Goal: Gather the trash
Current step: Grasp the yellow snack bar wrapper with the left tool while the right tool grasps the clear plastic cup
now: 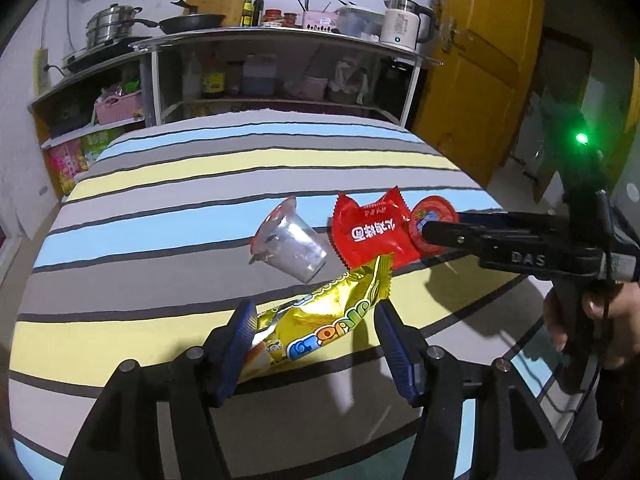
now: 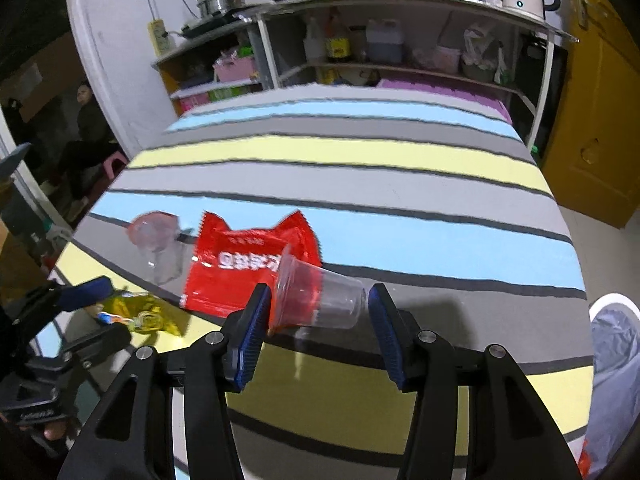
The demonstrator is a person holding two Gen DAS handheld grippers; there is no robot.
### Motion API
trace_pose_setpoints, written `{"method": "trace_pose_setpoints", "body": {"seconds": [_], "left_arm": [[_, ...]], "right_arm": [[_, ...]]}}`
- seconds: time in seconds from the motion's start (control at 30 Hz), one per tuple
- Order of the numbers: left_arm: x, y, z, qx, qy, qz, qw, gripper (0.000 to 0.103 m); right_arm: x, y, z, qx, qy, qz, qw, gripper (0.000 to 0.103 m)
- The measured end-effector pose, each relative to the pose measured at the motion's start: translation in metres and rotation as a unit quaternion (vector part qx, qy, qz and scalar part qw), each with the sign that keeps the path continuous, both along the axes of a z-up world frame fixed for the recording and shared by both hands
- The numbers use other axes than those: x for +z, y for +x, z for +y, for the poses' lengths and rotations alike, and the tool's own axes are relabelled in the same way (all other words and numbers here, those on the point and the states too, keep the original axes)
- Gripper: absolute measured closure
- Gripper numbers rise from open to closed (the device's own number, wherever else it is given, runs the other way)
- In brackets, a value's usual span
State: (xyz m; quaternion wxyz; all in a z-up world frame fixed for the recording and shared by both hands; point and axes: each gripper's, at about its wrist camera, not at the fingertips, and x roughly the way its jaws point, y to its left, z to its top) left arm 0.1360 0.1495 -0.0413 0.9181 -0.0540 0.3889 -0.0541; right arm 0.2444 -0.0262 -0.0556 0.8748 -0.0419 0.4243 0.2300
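Note:
Trash lies on a striped tablecloth (image 1: 160, 240). A yellow snack wrapper (image 1: 316, 320) lies between the open fingers of my left gripper (image 1: 314, 316); it also shows in the right wrist view (image 2: 140, 314). A red wrapper (image 1: 370, 232) (image 2: 244, 264) lies beyond it. A clear plastic cup (image 1: 290, 244) (image 2: 156, 248) lies on its side to the left. A second clear cup with a red lid (image 2: 320, 296) (image 1: 434, 220) lies on its side between the open fingers of my right gripper (image 2: 318, 304). Neither gripper is closed on anything.
A shelf unit (image 1: 280, 64) with pots, bottles and a kettle (image 1: 404, 24) stands behind the table. A yellow door (image 1: 488, 60) is at the right. The table edge (image 1: 532, 320) runs close at the right front.

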Motion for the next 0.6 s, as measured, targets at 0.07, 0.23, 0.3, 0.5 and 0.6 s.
{"method": "trace_pose_setpoints", "body": {"seconds": [0.07,0.23,0.3,0.5,0.6], "left_arm": [[-0.002,0.001,-0.002,0.001,0.002,0.010,0.9999,0.043],[-0.008,-0.004,-0.006,0.003,0.006,0.026,0.9996,0.046],[-0.008,-0.007,-0.009,0.006,0.024,0.025,0.9994,0.059],[-0.007,-0.011,-0.017,0.007,0.037,0.022,0.9990,0.083],[-0.007,-0.015,-0.021,0.008,0.037,0.019,0.9991,0.090]], "right_arm": [[-0.002,0.001,0.000,-0.001,-0.001,0.004,1.000,0.052],[-0.001,0.002,-0.005,-0.004,0.013,0.008,1.000,0.058],[-0.001,0.003,-0.007,-0.004,0.017,0.008,1.000,0.059],[0.000,-0.006,-0.012,0.002,0.023,-0.001,1.000,0.060],[0.004,-0.013,-0.016,0.004,0.026,-0.006,1.000,0.060]]}}
